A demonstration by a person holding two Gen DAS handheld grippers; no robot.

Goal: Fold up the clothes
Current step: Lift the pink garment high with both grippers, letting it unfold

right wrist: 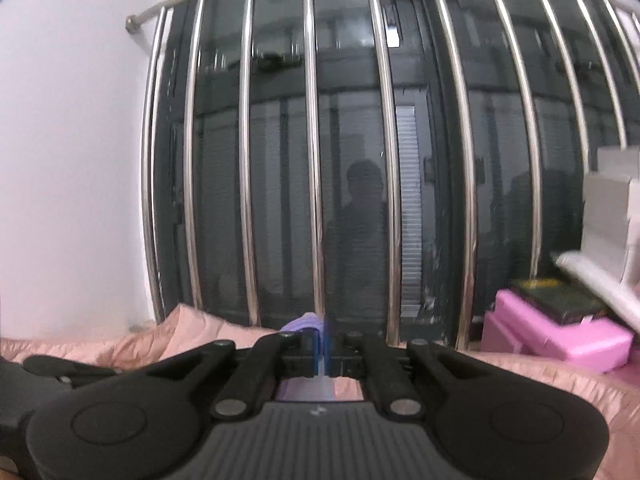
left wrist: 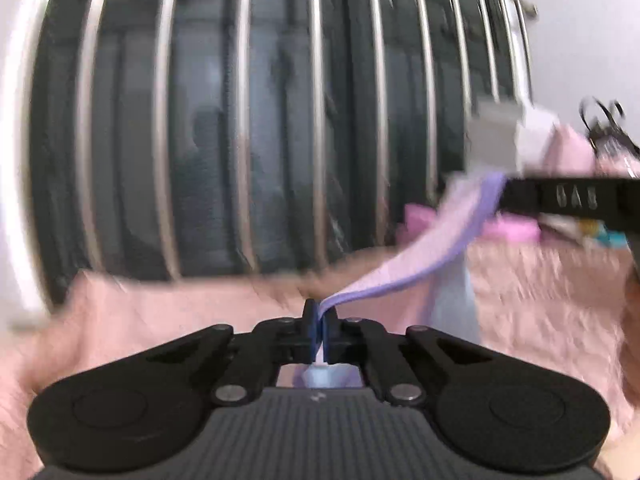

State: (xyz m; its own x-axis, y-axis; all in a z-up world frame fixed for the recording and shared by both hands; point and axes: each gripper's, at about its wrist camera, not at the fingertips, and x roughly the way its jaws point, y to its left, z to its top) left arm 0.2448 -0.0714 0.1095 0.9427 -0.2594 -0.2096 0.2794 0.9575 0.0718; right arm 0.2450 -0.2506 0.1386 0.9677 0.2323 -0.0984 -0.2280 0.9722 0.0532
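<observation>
Clearly mid-lift, before any fold: lilac garment (left wrist: 432, 248) stretched in the air above the pink bed (left wrist: 540, 300), between both tools. Next, probably lowering it flat onto the bed. Thin, soft cloth with a darker purple hem. Left gripper (left wrist: 319, 326) and right gripper (right wrist: 322, 344) pinched tight on its edge.

At the right edge of the left wrist view, the black right gripper (left wrist: 560, 198) bears raised characters, blurred, reading roughly "GAS"; nothing else is legible.
</observation>
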